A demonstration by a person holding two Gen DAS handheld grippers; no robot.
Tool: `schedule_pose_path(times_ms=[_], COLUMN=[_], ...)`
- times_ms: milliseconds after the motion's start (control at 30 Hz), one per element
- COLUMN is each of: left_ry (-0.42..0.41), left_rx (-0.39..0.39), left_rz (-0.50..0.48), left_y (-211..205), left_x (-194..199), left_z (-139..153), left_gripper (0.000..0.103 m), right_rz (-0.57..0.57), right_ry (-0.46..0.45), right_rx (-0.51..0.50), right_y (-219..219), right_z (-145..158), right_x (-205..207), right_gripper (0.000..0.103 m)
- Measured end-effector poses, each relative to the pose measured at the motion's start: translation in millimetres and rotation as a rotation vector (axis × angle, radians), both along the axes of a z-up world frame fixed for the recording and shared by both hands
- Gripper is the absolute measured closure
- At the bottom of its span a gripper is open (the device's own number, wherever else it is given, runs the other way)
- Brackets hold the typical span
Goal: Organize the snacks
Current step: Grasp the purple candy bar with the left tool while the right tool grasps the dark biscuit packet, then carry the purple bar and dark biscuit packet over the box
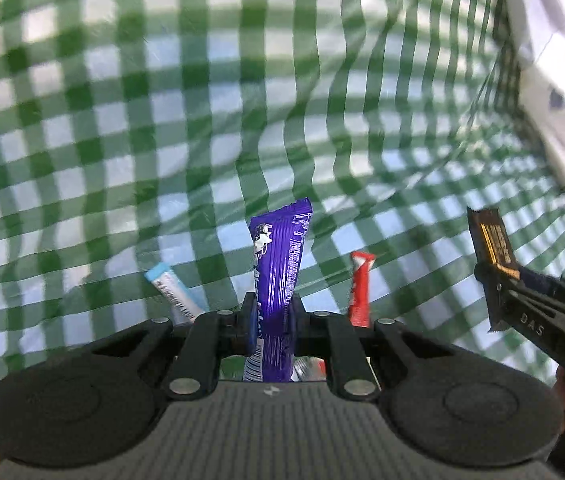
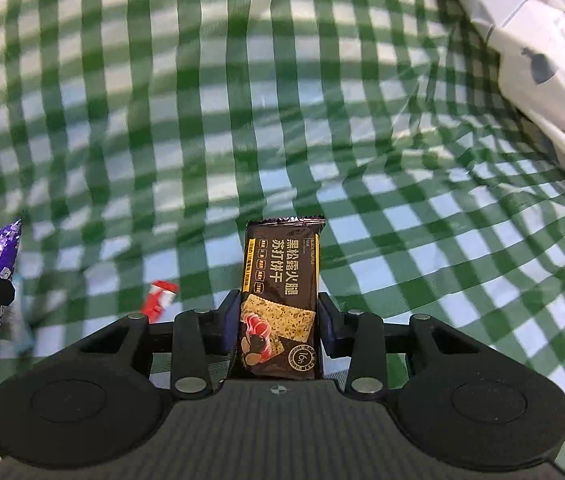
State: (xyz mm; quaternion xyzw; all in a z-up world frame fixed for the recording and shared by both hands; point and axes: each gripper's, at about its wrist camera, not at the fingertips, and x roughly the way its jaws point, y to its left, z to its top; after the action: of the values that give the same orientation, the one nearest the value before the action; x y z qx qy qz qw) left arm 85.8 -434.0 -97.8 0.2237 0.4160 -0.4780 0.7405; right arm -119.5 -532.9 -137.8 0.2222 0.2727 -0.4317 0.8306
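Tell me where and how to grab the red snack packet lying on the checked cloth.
Grip the red packet across its narrow width near mid-length, coming from above with jaws straddling the long sides. It is slim, lies flat on the cloth, and its near end is hidden behind the left gripper.

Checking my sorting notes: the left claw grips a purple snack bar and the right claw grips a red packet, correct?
Not quite. The right claw grips a dark brown cracker packet, as the right wrist view shows; the red packet lies on the cloth. The left claw does grip the purple snack bar.

Both wrist views look steeply down, close (sharing the checked cloth (image 1: 162, 120)).
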Motion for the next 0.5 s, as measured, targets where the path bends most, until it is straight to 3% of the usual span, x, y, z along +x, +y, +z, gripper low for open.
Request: schedule_pose_path(times_ms=[100,267,500], left_ry=[0.015,-0.033,-0.007], left_rx=[-0.072,-0.163,-0.199], left_rz=[0.023,0.021,0.070], left_y=[37,128,264], left_x=[-4,-37,-91], left_z=[41,98,133], left_gripper=[0.087,0.087,0.087], right_rz=[0.016,0.068,0.173], right_ry=[-0.068,-0.179,-0.248], right_rx=[-0.025,-0.058,-0.051], right_y=[21,83,208], right_z=[35,92,131], right_x=[-19,-59,-106], right_gripper=[0.062,0.062,0.062])
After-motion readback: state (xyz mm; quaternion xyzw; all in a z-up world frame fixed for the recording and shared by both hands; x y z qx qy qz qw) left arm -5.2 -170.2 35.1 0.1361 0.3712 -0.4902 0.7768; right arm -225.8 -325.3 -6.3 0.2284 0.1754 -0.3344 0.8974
